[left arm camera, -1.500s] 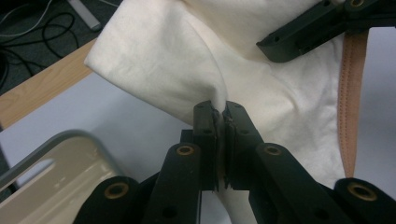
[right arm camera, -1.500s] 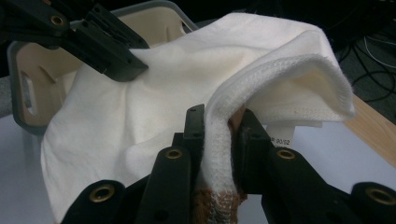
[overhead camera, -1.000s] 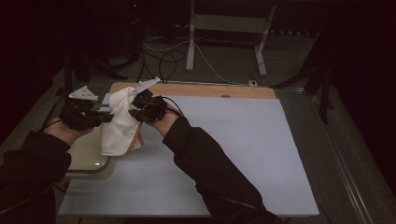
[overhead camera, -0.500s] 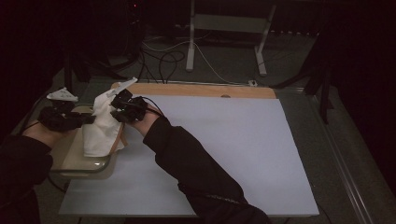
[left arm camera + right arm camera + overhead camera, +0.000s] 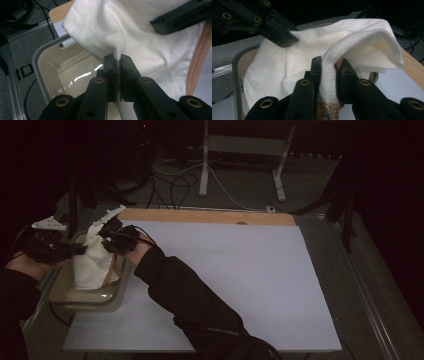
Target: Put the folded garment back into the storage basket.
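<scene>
Black letters "ID" — grey floor [image 5: 23, 72]

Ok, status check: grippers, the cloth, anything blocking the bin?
Left gripper shut on white cloth. Right gripper shut on its ribbed hem. Cloth hangs over the beige bin, partly inside. Nothing blocking.

A white sheet [image 5: 225, 280] covers the table, a wooden strip [image 5: 210, 216] along its far edge.

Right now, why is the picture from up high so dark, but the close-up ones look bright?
High view: dim room, black edges; only the white cloth and pale table stand out. Left gripper view: bright, with glare streaks inside the bin, near jaws slightly soft. Right gripper view: cloth well lit, background black.
</scene>
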Motion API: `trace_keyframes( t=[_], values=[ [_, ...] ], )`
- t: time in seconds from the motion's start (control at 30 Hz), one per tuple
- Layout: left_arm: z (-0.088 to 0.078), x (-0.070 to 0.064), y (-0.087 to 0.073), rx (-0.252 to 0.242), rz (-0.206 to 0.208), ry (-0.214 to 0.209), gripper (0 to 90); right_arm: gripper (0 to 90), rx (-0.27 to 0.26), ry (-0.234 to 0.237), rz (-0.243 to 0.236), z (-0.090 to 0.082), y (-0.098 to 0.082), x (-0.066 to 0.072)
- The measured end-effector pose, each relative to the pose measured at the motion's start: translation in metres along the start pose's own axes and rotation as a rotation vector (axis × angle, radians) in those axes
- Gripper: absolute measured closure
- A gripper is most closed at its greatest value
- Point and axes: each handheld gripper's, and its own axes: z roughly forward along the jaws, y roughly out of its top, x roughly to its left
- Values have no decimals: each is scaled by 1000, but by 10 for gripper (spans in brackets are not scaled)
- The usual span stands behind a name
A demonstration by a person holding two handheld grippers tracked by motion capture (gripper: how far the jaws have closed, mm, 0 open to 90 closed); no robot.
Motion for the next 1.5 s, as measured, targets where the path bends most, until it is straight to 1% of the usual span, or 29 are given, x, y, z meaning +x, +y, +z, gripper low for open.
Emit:
trace_keyframes(
  t=[0.07, 0.2, 0.33, 0.43, 0.53, 0.6, 0.7, 0.77, 0.83, 0.93, 0.97, 1.0, 1.03, 1.07, 1.1, 1.17, 1.2, 1.23, 1.27, 1.3, 1.33, 1.37, 1.4, 1.43, 1.47, 1.5],
  values=[
    [-1, 3, -3, 1, -2, 4, 864, 776, 2, 4, 5, 4, 1, 3],
    [-2, 9, -9, 4, -22, 12, 864, 775, 4, 2, 15, 14, 2, 8],
    [-3, 15, -15, 8, -25, 16, 863, 774, 8, 3, 13, 22, 3, 15],
    [-4, 19, -20, 15, -34, 18, 863, 774, 12, 2, 25, 28, 3, 18],
    [-3, 22, -23, 21, -35, 20, 862, 773, 13, 5, 23, 33, 2, 22],
    [-3, 23, -25, 24, -34, 21, 863, 773, 16, 5, 30, 37, 1, 24],
    [-1, 26, -27, 19, -45, 16, 862, 772, 19, 5, 46, 41, 0, 25],
    [1, 27, -29, 20, -34, 15, 861, 770, 23, 6, 51, 43, -2, 26],
    [3, 29, -29, 22, -31, 14, 860, 769, 27, 3, 50, 45, -3, 26],
    [6, 30, -29, 30, -25, 22, 856, 763, 26, 2, 70, 47, -4, 26],
    [8, 30, -30, 36, -23, 20, 853, 745, 24, 5, 69, 48, -5, 25],
    [9, 30, -30, 49, -17, 25, 847, 688, 31, 8, 74, 50, -6, 24],
    [12, 31, -31, 65, -15, 33, 824, 567, 41, 21, 84, 52, -8, 24],
    [14, 31, -32, 73, -18, 37, 733, 457, 59, 31, 90, 55, -10, 23],
    [15, 31, -33, 69, -25, 36, 622, 394, 67, 24, 83, 56, -12, 22],
    [16, 31, -34, 62, -37, 23, 522, 256, 71, 7, 86, 55, -15, 19],
    [17, 31, -35, 59, -39, 16, 465, 220, 78, 4, 79, 54, -16, 17],
    [18, 30, -34, 66, -41, 21, 424, 180, 77, 4, 72, 52, -16, 16],
    [19, 30, -34, 70, -50, 14, 386, 148, 75, 12, 72, 50, -16, 14],
    [20, 29, -33, 72, -50, 8, 338, 141, 67, 15, 82, 47, -16, 12],
    [20, 28, -33, 71, -52, 14, 311, 137, 56, 25, 90, 44, -17, 10],
    [20, 28, -32, 66, -63, 4, 268, 132, 50, 31, 90, 41, -17, 8],
    [20, 28, -31, 62, -62, -25, 220, 134, 47, 24, 90, 39, -17, 7],
    [20, 27, -30, 53, -58, -30, 172, 126, 44, 28, 88, 36, -17, 6],
    [21, 25, -30, 45, -62, -34, 164, 119, 38, 38, 82, 34, -18, 5],
    [22, 24, -29, 43, -61, -43, 155, 113, 35, 39, 81, 32, -18, 5]
  ],
)
